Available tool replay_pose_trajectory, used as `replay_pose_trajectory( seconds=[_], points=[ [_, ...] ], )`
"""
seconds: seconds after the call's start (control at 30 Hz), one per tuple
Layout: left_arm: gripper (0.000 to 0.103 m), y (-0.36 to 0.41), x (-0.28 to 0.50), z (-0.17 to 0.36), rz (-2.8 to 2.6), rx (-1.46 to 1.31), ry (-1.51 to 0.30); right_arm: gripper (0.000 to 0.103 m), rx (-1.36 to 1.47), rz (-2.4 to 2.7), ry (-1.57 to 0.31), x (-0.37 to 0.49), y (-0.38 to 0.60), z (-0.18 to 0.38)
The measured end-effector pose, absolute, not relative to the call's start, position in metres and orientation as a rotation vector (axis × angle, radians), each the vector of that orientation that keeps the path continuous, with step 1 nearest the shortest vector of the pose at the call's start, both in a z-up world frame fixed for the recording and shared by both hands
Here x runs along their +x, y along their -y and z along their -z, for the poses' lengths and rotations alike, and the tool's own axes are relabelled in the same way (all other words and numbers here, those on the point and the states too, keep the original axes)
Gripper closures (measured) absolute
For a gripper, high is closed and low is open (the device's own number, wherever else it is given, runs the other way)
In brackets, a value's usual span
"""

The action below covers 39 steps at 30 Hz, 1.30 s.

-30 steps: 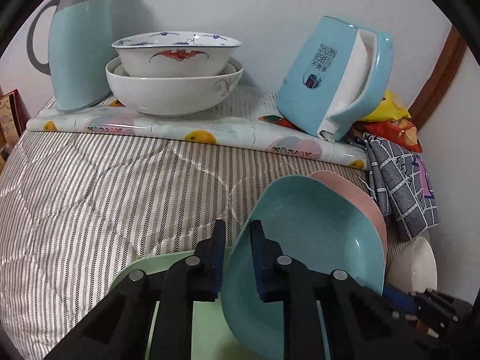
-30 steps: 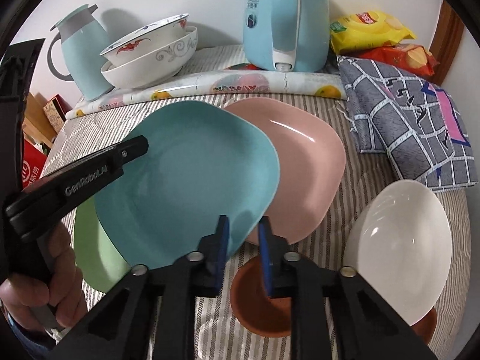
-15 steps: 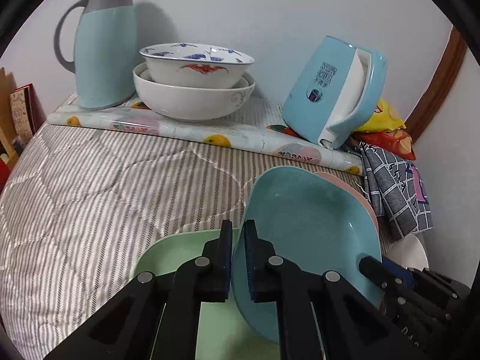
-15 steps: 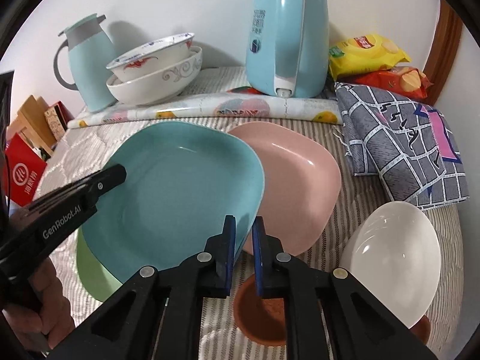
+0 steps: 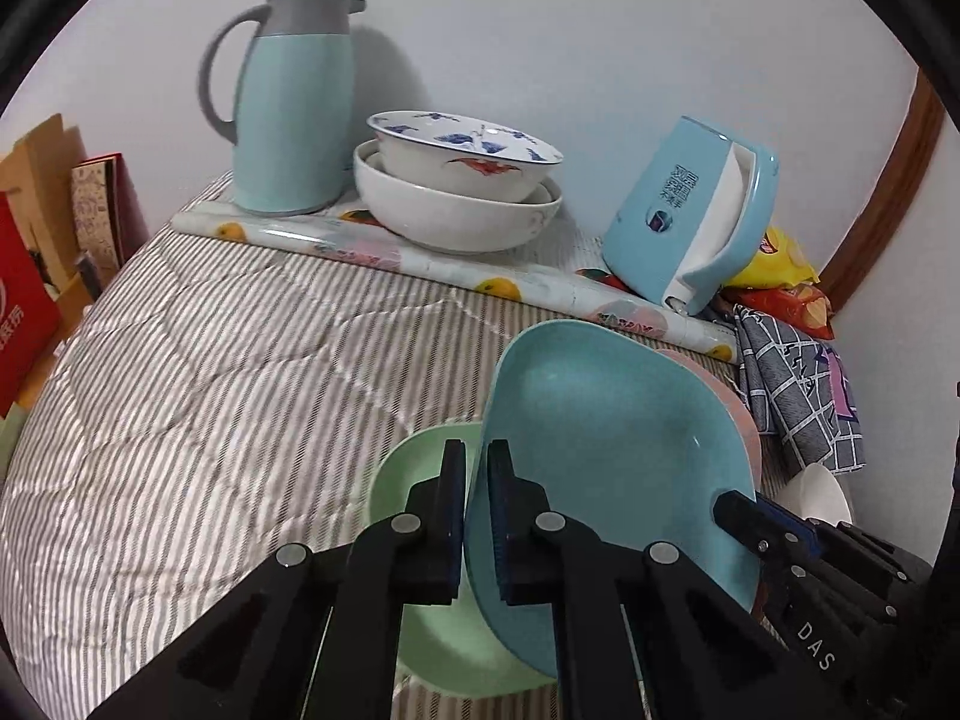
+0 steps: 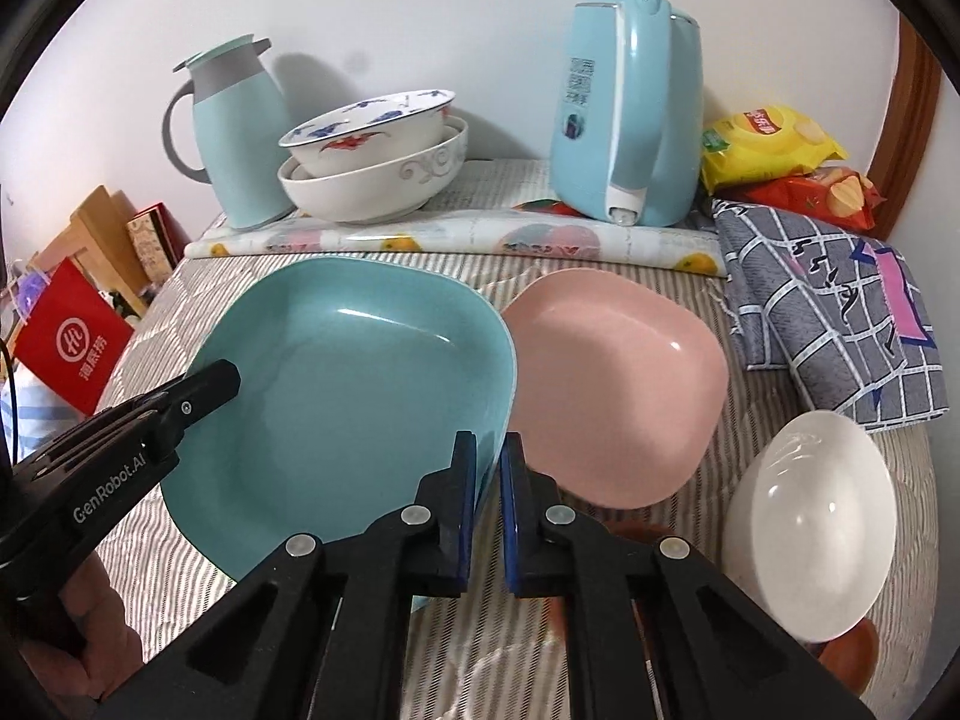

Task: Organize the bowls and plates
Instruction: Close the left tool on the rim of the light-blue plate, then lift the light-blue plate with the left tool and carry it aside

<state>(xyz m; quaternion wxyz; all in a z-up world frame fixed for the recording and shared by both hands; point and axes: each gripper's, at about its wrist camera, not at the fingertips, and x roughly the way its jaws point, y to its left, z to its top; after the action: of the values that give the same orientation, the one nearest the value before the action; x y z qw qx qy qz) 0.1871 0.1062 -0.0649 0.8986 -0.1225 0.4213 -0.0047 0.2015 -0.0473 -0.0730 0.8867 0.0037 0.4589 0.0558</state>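
A teal plate (image 5: 612, 450) (image 6: 360, 396) hangs tilted above the striped bed cover, held from both sides. My left gripper (image 5: 476, 450) is shut on its left rim; in the right wrist view its fingertips (image 6: 222, 378) reach over that edge. My right gripper (image 6: 487, 444) has its jaws closing on the near right rim, pads pressing on it. A green plate (image 5: 414, 480) lies under the teal one. Just to the right lies a pink plate (image 6: 618, 384), and a white bowl (image 6: 816, 534) rests further right on a brown dish (image 6: 852, 660).
Two stacked white bowls (image 6: 372, 174) stand at the back beside a teal jug (image 5: 288, 102) and a blue kettle (image 6: 630, 120). A checked cloth (image 6: 840, 312) and snack bags (image 6: 768, 144) lie at the right. A red bag (image 6: 66, 348) sits left of the bed.
Both grippers' jaws narrowed onto the teal plate's rim. The plate rose and tilted, uncovering more of the green plate in the left wrist view. Both views pulled back and up.
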Motion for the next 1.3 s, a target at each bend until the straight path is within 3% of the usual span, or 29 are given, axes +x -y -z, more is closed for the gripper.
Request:
replay_pose_trajectory(
  seconds=[1.07,1.3],
  points=[
    [0.095,-0.129,0.17,0.111,-0.019,-0.308,-0.96,0.098,-0.036,-0.136,-1.007,0.215,0.025,0.115],
    [0.094,-0.13,0.171,0.11,-0.017,-0.31,-0.984,0.092,-0.041,-0.145,-1.009,0.215,0.025,0.113]
  ],
)
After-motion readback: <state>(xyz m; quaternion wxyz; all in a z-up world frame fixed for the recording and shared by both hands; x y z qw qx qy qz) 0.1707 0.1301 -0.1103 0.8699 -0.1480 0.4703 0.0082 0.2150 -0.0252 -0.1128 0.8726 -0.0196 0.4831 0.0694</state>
